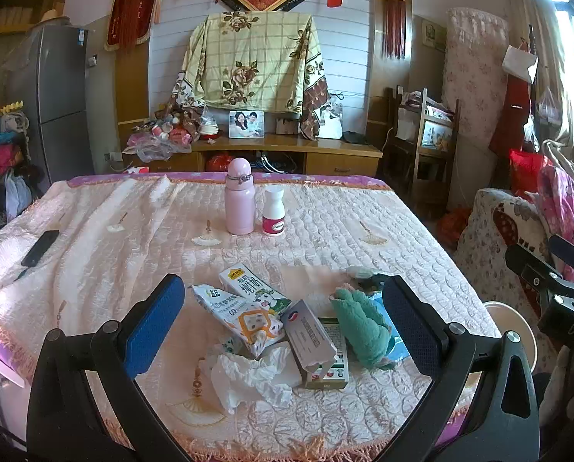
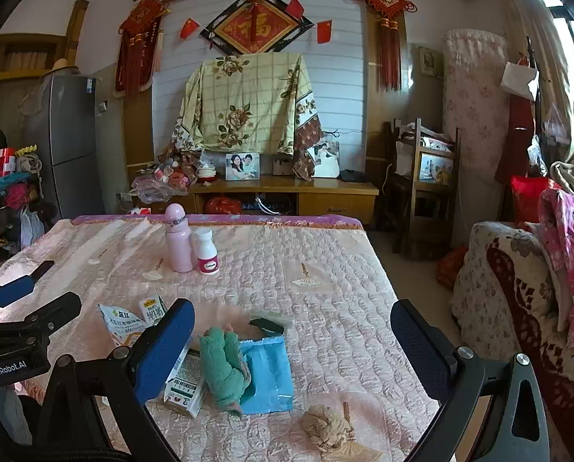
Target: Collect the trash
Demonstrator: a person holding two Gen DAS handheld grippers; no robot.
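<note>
Both grippers, left [image 1: 283, 315] and right [image 2: 292, 340], are hanging spread and empty over the trash heaped at the near edge of the table [image 1: 363, 223], so picking is only starting, and the next move is calling for closing on the tissue [image 1: 254, 377].

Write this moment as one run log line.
left gripper: open, empty | right gripper: open, empty | trash: milk carton, crumpled tissue on table

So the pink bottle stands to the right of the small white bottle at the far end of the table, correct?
Not quite. The pink bottle stands to the left of the small white bottle, both upright at the far end of the table. Both wrist views show this.
</note>
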